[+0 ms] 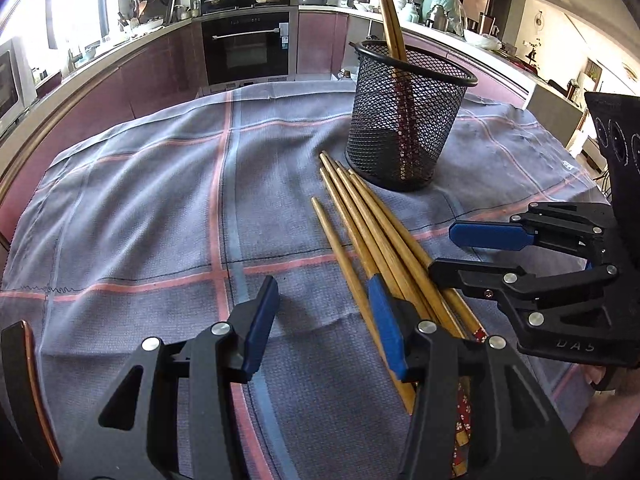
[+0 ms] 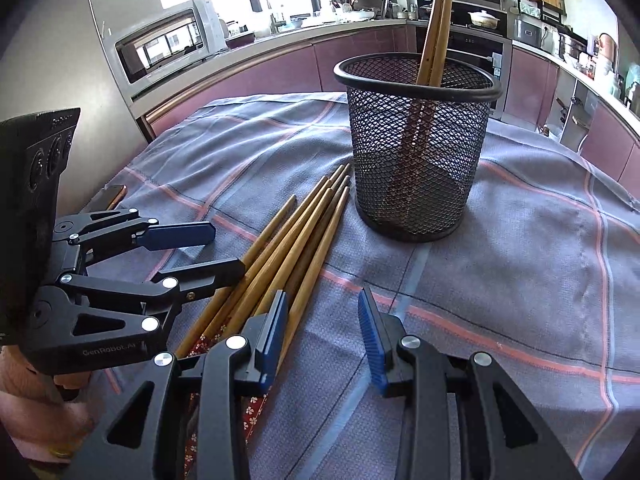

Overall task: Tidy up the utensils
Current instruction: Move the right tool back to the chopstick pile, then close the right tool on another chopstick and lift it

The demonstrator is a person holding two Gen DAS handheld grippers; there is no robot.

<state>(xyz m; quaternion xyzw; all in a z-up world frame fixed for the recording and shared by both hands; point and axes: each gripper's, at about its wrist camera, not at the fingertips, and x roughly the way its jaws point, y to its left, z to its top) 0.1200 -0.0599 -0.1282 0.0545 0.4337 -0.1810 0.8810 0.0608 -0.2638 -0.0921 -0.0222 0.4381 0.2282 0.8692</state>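
Several loose wooden chopsticks [image 1: 360, 220] [image 2: 304, 232] lie in a bundle on the cloth, their tips toward a black mesh cup [image 1: 404, 120] [image 2: 416, 148]. Two chopsticks [image 1: 390, 16] [image 2: 438, 20] stand inside the cup, leaning on its rim. My left gripper [image 1: 324, 320] [image 2: 224, 250] is open, with only cloth between its pads; its right finger sits over the bundle's near part. My right gripper [image 2: 324, 332] [image 1: 444, 252] is open too, its left finger over the patterned handle ends. The two grippers flank the bundle from either side.
A grey cloth with pink stripes [image 1: 160, 220] [image 2: 540, 260] covers the table. A dark flat device with a copper edge [image 2: 110, 196] lies at the table's edge. A hand [image 2: 40, 400] holds the left gripper. Kitchen counters and an oven [image 1: 246, 46] stand beyond the table.
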